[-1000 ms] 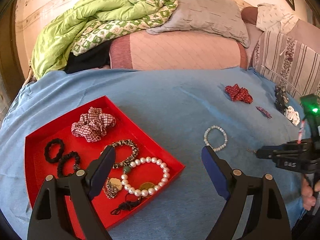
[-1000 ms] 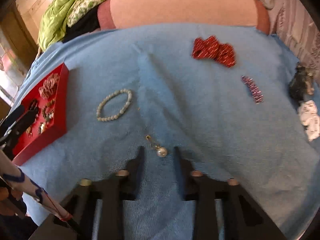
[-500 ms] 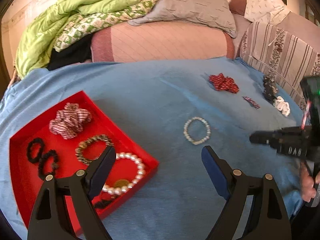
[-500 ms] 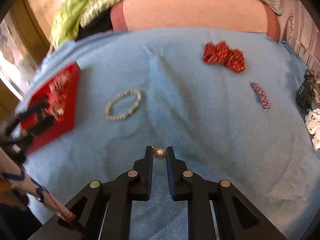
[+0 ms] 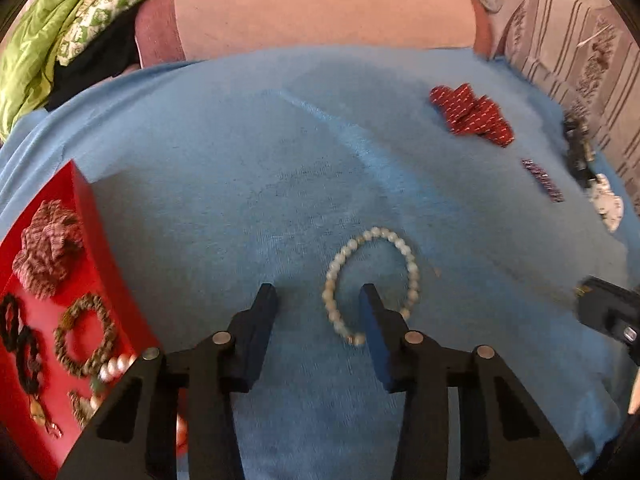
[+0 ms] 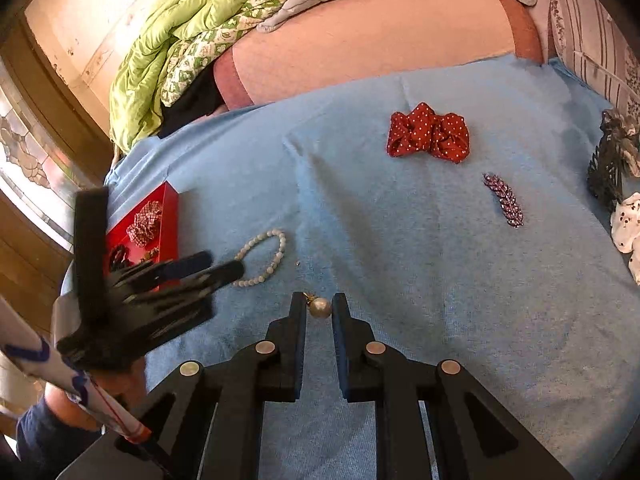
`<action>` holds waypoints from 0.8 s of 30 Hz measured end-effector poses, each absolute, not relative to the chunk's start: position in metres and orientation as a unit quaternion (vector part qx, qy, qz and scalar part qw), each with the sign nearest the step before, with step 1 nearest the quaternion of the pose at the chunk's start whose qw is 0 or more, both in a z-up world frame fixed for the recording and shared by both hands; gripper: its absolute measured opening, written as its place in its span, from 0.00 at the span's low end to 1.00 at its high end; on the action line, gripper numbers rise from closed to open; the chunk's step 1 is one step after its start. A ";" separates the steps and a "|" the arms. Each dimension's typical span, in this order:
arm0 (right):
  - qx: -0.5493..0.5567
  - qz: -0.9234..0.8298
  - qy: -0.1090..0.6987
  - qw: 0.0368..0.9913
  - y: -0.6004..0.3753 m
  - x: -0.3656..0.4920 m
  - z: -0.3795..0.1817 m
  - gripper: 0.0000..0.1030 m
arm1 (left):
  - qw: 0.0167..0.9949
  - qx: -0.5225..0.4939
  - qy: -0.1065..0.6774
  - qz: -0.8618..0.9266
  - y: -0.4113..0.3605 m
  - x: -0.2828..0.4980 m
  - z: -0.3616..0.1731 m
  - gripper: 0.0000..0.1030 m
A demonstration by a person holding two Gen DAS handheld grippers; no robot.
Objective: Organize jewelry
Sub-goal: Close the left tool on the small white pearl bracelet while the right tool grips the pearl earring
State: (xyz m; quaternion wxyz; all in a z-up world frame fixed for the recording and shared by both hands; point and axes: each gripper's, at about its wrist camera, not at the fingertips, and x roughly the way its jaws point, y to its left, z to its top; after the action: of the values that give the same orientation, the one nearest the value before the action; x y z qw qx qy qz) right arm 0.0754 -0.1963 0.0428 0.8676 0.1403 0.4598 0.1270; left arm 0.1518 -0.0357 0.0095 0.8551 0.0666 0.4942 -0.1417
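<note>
Right gripper (image 6: 319, 307): low centre of its own view, jaws drawn close together with a pearl earring (image 6: 320, 307) pinched between the tips; the pearl sits at the very ends of the fingers, above the blue blanket (image 6: 400, 264).
Left gripper (image 5: 318, 300): bottom centre of its own view, jaws half apart and just now closing; its right finger stands inside the loop of the pale bead bracelet (image 5: 372, 280), its left finger outside, so the loop's left side lies between them, not yet pressed.
Bracelet's place: centre of the left view, flat on the blanket; left of centre in the right view, at the left gripper's tips.
Red tray (image 5: 86, 216): left edge of the left view, holding a plaid scrunchie (image 5: 48, 252), black hair ties and bracelets.
Farther out: a red dotted scrunchie (image 6: 428, 134) upper right, a purple hair clip (image 6: 504, 200) below it.
</note>
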 end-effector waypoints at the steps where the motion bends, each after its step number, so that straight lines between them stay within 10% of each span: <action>1: 0.140 0.127 0.460 0.867 -0.197 0.076 0.043 0.13 | 0.857 0.076 0.489 -0.140 -0.040 0.153 0.009 0.41; 4: 0.137 0.122 0.464 0.867 -0.196 0.078 0.042 0.14 | 0.862 0.091 0.482 -0.133 -0.047 0.151 0.009 0.36; 8: 0.132 0.112 0.467 0.867 -0.195 0.082 0.041 0.14 | 0.872 0.112 0.457 -0.133 -0.055 0.127 0.009 0.05; 24: 0.121 0.094 0.459 0.875 -0.197 0.078 0.045 0.13 | 0.905 0.066 0.388 -0.164 -0.018 0.051 0.068 0.05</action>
State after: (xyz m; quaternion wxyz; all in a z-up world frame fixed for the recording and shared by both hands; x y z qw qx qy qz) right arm 0.0777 -0.1972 0.0453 0.8750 0.1212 0.4593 0.0936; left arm 0.0506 -0.0181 0.0676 0.9046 0.0656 0.3881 -0.1635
